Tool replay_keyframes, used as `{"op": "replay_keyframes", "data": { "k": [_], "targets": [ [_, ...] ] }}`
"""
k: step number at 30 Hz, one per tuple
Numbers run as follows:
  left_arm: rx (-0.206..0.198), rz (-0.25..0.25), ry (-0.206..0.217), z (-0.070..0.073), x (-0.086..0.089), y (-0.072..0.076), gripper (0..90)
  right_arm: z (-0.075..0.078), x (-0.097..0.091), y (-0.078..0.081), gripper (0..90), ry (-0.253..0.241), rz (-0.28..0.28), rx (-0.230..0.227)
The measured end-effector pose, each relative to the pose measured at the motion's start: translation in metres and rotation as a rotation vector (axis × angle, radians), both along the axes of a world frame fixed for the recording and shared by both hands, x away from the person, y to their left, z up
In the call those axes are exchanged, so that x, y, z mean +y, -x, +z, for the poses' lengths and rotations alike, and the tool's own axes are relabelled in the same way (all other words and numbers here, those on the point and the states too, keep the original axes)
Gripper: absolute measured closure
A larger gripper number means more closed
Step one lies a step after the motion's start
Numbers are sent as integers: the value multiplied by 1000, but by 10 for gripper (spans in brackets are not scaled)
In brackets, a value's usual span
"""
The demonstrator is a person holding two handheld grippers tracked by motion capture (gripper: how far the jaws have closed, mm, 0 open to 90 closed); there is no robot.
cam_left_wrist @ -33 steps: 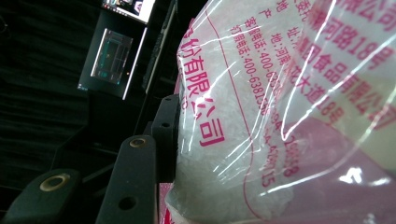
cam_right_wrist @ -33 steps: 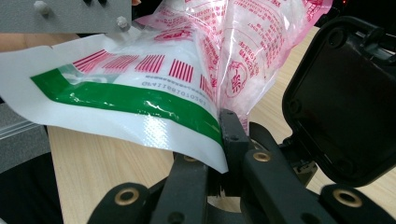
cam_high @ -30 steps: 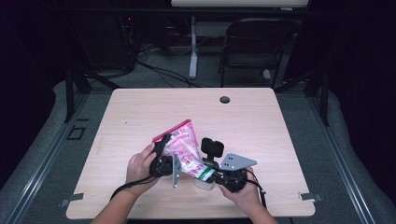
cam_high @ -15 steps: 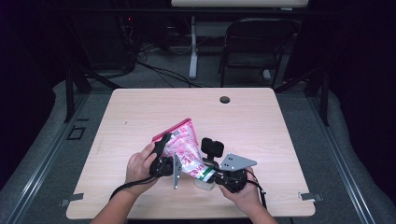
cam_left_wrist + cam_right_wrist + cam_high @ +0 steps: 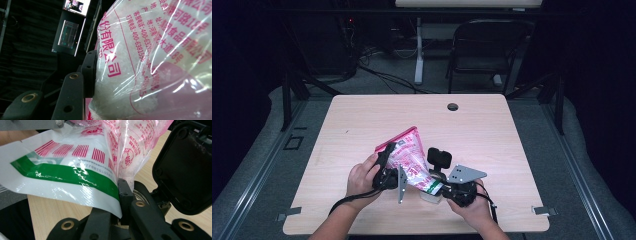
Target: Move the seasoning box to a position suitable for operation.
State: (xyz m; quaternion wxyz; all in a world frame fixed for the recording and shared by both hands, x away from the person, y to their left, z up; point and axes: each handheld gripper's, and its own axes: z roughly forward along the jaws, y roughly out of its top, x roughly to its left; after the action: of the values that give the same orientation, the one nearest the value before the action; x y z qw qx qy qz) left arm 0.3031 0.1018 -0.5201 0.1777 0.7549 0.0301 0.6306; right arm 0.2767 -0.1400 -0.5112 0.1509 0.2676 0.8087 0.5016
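Wooden table [image 5: 492, 125] | bag [image 5: 409, 157] of white crystals | both tools clamping bag

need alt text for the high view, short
A person at a light wooden table holds a pink and white printed plastic bag between two hand-held tools: the left tool grips its body, the right tool pinches its lower green-edged corner. A dark room with a chair lies behind.
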Motion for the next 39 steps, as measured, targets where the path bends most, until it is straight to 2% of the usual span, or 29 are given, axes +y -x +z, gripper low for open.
{"op": "replay_keyframes", "data": {
  "k": [9,13,39],
  "targets": [
    [3,-1,-1,0,-2,2,616,-1,-1,1,892,10,-7,-1],
    [2,-6,-14,1,-3,1,616,-3,-2,0,892,12,-11,7],
    [-23,-14,-22,2,-5,4,617,-7,-2,-1,892,35,-12,19]
  ]
}}
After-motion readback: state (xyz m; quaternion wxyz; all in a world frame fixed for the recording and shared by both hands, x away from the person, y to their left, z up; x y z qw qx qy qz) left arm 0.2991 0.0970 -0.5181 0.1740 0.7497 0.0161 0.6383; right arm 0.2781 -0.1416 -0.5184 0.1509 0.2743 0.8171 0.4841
